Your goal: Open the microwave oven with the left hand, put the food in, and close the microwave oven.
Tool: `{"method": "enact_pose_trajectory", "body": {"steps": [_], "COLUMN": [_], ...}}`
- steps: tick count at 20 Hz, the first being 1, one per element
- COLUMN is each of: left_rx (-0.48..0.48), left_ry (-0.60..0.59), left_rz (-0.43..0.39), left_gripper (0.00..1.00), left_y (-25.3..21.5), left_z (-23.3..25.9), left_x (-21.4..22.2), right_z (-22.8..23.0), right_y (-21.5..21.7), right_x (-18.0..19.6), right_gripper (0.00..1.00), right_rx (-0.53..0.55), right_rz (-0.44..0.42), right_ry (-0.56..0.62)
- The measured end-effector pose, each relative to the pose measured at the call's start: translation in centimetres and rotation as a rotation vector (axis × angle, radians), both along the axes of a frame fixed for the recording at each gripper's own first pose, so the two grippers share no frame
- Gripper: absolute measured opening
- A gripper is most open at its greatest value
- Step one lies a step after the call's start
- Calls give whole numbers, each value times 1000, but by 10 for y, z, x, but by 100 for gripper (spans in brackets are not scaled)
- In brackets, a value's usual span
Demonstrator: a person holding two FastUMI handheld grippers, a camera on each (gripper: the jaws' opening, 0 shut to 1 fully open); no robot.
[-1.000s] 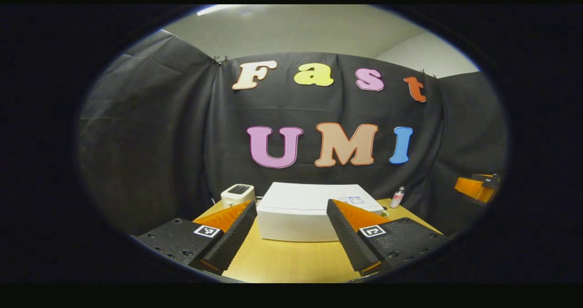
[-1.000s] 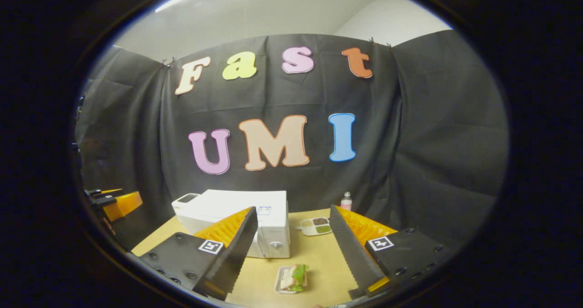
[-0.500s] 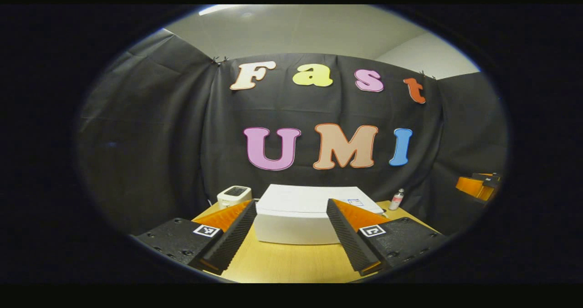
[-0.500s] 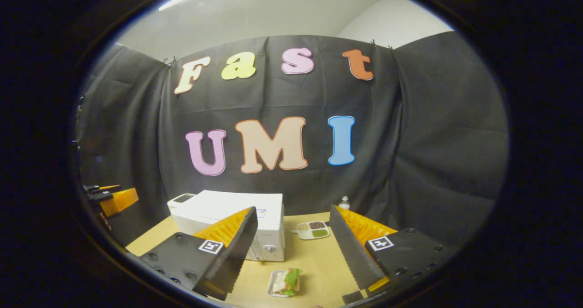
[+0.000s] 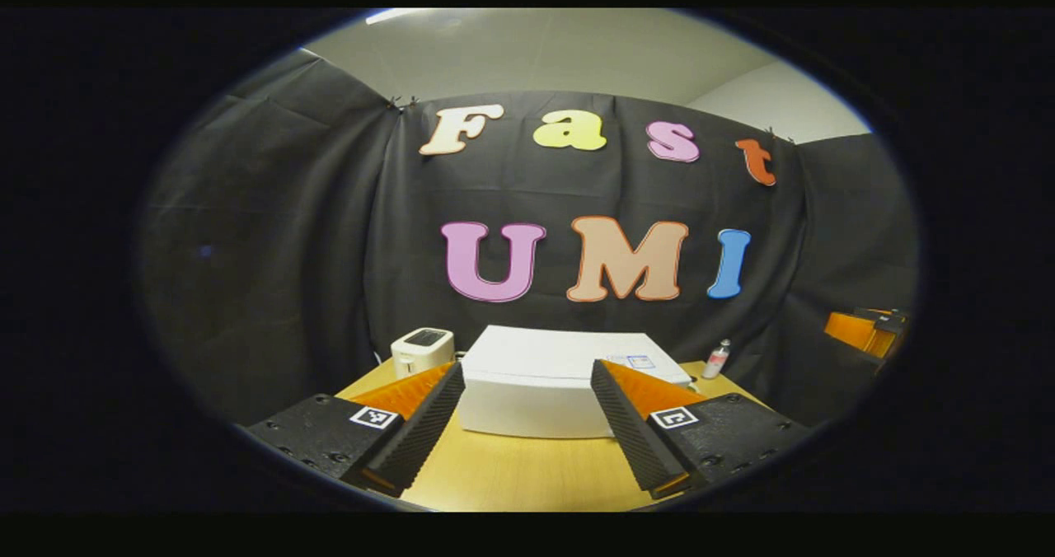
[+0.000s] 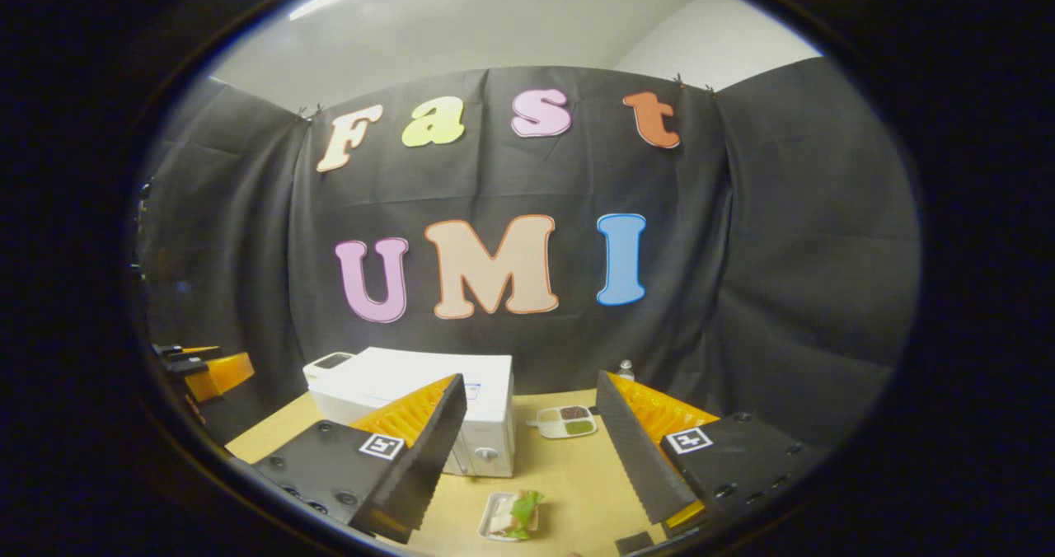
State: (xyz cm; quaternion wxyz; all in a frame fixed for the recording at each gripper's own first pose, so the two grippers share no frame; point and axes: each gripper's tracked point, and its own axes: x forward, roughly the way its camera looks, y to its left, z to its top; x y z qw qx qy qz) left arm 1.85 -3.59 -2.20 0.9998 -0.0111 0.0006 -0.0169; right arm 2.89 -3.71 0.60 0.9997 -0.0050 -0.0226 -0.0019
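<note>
A white microwave oven (image 5: 536,384) (image 6: 420,380) stands at the back of the wooden table, door shut. The food, a sandwich with green lettuce on a small white tray (image 6: 511,516), lies on the table in front of the oven's right end. My left gripper (image 5: 527,376) hangs open above the table's near side, facing the oven's side and well short of it. My right gripper (image 6: 527,388) is open too, above the near edge, with the food tray below and between its fingers. Nothing is held by either one.
A white toaster (image 5: 422,349) sits left of the oven. A small bottle (image 5: 719,358) and a divided dish of condiments (image 6: 565,421) stand to its right. The wooden table (image 5: 511,475) has bare room in front. The other gripper shows at the far edge (image 5: 865,330) (image 6: 202,367).
Both views have drifted slightly: the oven sits a little higher in the left gripper view, and the food tray has slid left and down in the right gripper view. Both grippers stay open.
</note>
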Motion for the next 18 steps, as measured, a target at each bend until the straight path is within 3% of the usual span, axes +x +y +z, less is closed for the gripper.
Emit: {"method": "enact_pose_trajectory", "body": {"steps": [5, 6, 11, 18], "left_rx": [7, 5, 0, 62], "left_ry": [63, 75, 171, 307], "left_rz": [-3, -9, -76, -183], "left_gripper": [99, 96, 96, 96], "left_y": [-6, -10, -32, -74], "left_z": [-30, -36, -88, -169], "left_x": [4, 6, 20, 52], "right_z": [-10, -13, -20, -21], "right_y": [-10, -13, -29, -57], "right_x": [-2, -3, -7, -18], "right_gripper": [92, 92, 92, 92], "right_rx": [13, 17, 35, 55], "right_rz": [-12, -17, -57, -134], "right_ry": [27, 34, 56, 63]}}
